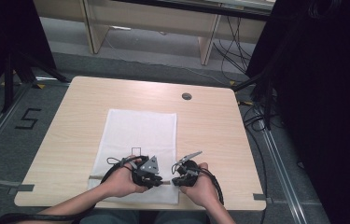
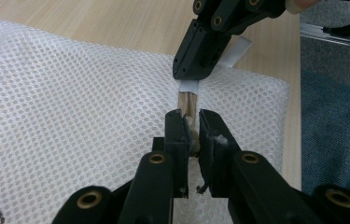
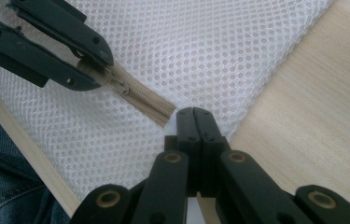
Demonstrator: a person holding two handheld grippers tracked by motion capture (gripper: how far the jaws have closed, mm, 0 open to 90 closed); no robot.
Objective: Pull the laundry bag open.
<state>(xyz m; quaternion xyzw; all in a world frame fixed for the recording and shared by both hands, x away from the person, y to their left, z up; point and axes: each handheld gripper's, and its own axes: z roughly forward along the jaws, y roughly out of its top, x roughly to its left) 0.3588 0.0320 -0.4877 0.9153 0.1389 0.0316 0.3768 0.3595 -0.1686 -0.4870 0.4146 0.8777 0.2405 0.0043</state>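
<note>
While both hand-held grippers [image 1: 163, 179] pinch the zipper [image 3: 142, 100], wrists rest low.

Even, soft overhead light, faint shadows; both gripper views sharp, high view dark at its sides.

One readable mark here: a dark figure "5" [image 1: 27, 118] on the grey floor [image 1: 4, 154], left of the frame in the high view, beside the worktop [image 1: 210, 126]. On the white mesh bag [image 1: 137, 126], mid-frame, a small outlined rectangle [image 1: 136, 150], nothing legible inside it. No brands or labels.
</note>
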